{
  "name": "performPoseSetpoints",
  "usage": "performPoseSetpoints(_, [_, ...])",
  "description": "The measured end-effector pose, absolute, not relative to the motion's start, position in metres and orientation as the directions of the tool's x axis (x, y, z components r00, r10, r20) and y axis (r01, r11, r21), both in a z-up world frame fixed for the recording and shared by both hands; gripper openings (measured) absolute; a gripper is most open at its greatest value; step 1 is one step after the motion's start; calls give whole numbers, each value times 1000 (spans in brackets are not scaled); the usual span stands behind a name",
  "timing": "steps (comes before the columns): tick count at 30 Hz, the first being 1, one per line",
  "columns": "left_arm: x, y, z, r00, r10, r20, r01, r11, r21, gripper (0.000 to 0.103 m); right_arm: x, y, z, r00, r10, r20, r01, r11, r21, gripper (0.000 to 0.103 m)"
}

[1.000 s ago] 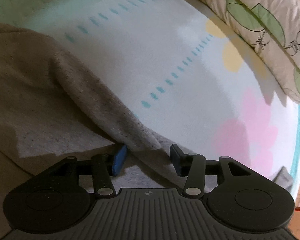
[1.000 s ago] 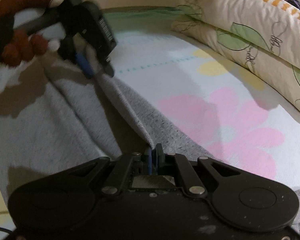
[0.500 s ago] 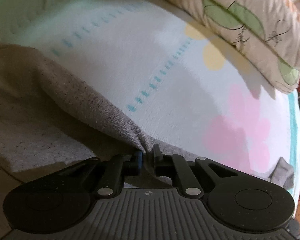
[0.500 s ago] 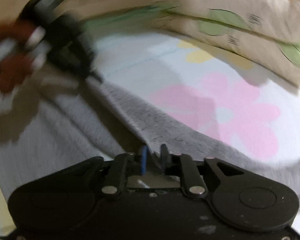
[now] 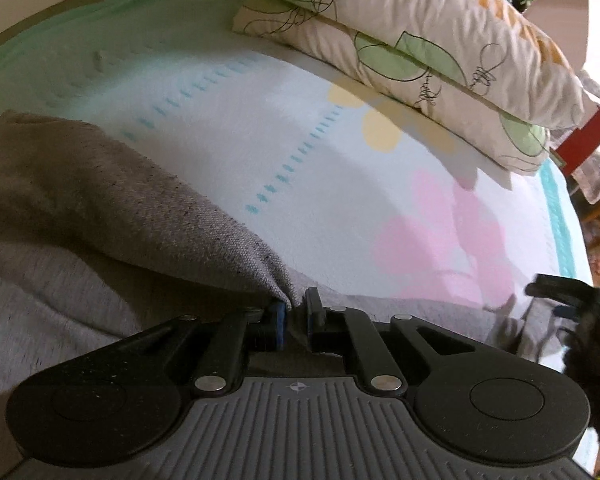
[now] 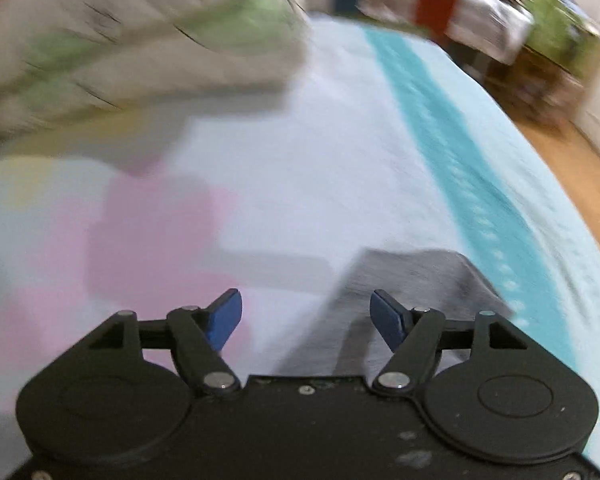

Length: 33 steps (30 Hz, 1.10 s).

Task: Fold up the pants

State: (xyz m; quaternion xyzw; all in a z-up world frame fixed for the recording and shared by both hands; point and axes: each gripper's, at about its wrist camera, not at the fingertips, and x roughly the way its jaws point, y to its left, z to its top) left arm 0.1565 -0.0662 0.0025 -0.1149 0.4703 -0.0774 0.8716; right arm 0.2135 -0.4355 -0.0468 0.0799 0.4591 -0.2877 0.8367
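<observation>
Grey pants [image 5: 112, 216] lie on a bed sheet [image 5: 260, 128] printed with pink and yellow flowers. My left gripper [image 5: 294, 312] is shut on a raised fold of the pants' edge. In the blurred right wrist view, my right gripper [image 6: 306, 314] is open and empty, just above a grey end of the pants [image 6: 412, 280] that lies flat on the sheet [image 6: 300, 160]. The right gripper also shows at the right edge of the left wrist view [image 5: 568, 300].
Two stacked leaf-print pillows [image 5: 420, 40] lie along the far side of the bed, blurred in the right wrist view [image 6: 140, 40]. A teal stripe [image 6: 452, 160] marks the sheet's edge, with wooden floor [image 6: 560, 168] and furniture beyond.
My left gripper shut on the pants' edge and lifted it. My right gripper let go of the pants, opened, and swung right to the far end of the pants.
</observation>
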Motion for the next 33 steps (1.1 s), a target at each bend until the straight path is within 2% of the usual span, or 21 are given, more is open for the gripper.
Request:
performPoseSetpoints(2, [150,-67,4,549,-242,-800,36,963,-267,9,225,-443,-62,313,-435,-844,576,794,-195,73])
performPoseSetpoints(4, [146,-67,5,548,-240,-801,40,964,-261,9,221,-446,-69,294,-436,-851,588,784,-198,63])
performPoseSetpoints(5, [145,-66,6,548,-242,-801,38,963,-265,9,218,-448,-66,303,-424,-854,594,784,-179,50])
performPoseSetpoints(6, [145,-67,7,549,-243,-800,37,963,-267,9,216,-450,-65,300,-401,-865,597,787,-158,7])
performPoseSetpoints(7, [144,-66,9,551,-244,-798,38,963,-268,9,221,-455,-63,301,-373,-878,603,787,-128,3])
performPoseSetpoints(9, [139,-64,15,567,-249,-786,42,961,-274,9,209,-469,-47,352,-326,-877,633,773,-34,3])
performPoseSetpoints(12, [128,-62,29,605,-251,-756,59,960,-273,9,173,-482,-10,504,-298,-811,634,765,113,3])
performPoseSetpoints(18, [88,-56,37,615,-265,-743,82,958,-274,9,74,-495,34,635,-269,-724,629,724,283,3])
performPoseSetpoints(21, [65,-51,24,572,-261,-778,69,960,-271,9,23,-487,23,617,-269,-740,650,703,287,3])
performPoseSetpoints(27, [45,-40,-28,438,-227,-870,-10,966,-257,9,-46,-466,-47,529,-199,-825,741,582,335,5])
performPoseSetpoints(30, [46,-36,-42,404,-221,-888,-39,965,-258,9,-60,-458,-61,518,-206,-830,762,551,339,16])
performPoseSetpoints(31, [47,-36,-43,403,-220,-888,-42,965,-258,9,-63,-458,-63,522,-211,-826,768,536,349,33])
performPoseSetpoints(33, [50,-38,-41,409,-211,-888,-38,968,-247,9,-67,-459,-62,548,-228,-805,769,516,378,57])
